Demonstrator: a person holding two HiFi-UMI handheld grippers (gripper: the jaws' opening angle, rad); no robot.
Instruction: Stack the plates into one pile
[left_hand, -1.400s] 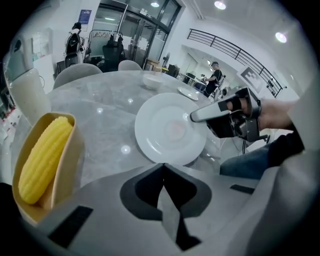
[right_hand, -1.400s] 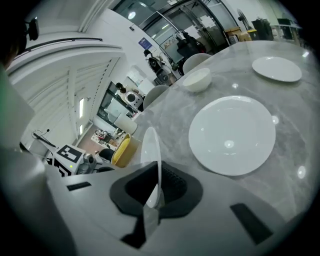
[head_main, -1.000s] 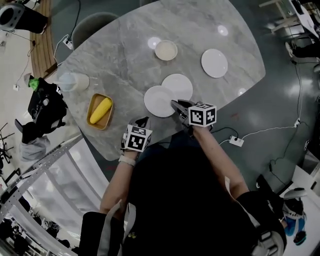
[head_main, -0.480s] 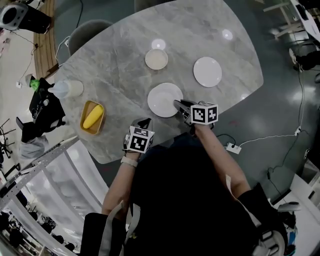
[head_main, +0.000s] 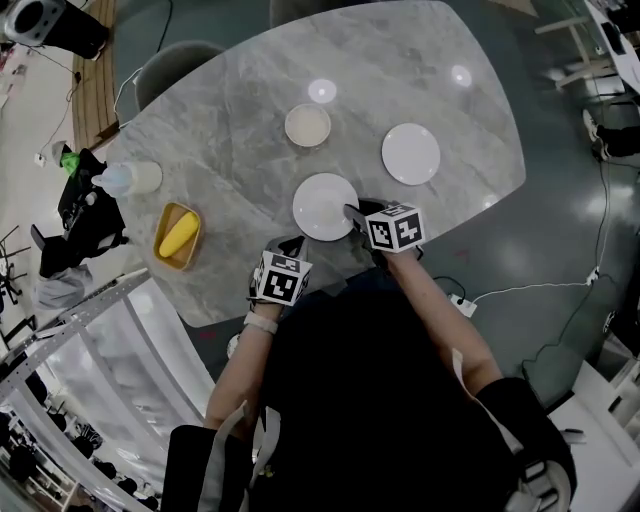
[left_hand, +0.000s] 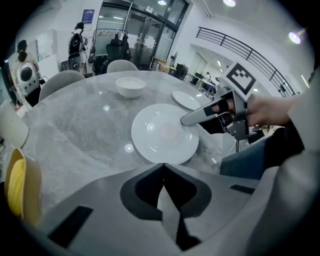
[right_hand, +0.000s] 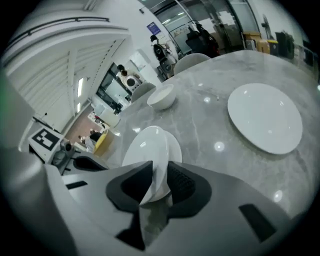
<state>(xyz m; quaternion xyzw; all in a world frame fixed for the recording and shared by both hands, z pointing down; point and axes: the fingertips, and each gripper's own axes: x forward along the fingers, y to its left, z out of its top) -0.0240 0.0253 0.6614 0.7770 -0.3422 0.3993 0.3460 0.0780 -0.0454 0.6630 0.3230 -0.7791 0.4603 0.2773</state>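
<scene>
1. The right gripper (right_hand: 160, 163) has the person-side rim of the near plate (head_main: 322, 205) standing between its fingers (right_hand: 184, 183). A second rim shows just past that plate, so it appears to lie on another.
2. The left gripper (left_hand: 163, 165) hangs over the counter edge on the person's side of the near plate. It is beside the plate and apart from it.
3. The far plate (head_main: 411, 153) lies flat on its own, beyond the near plate to its right and well apart from it.
4. A bowl (head_main: 307, 125) stands straight beyond the near plate. A yellow tray (head_main: 186, 211) holding something yellow sits well to the plate's left.
5. The counter (head_main: 240, 110) is grey marble with rounded corners. Around it lies a dark floor (head_main: 560, 220), with a grey chair on the far side from the near plate.
6. Finger state, right: the fingers have just been opening. They stand slightly apart with the plate rim in the gap, and the pads do not appear to press on it.
7. Finger state, left: pressed together, with nothing between them.
</scene>
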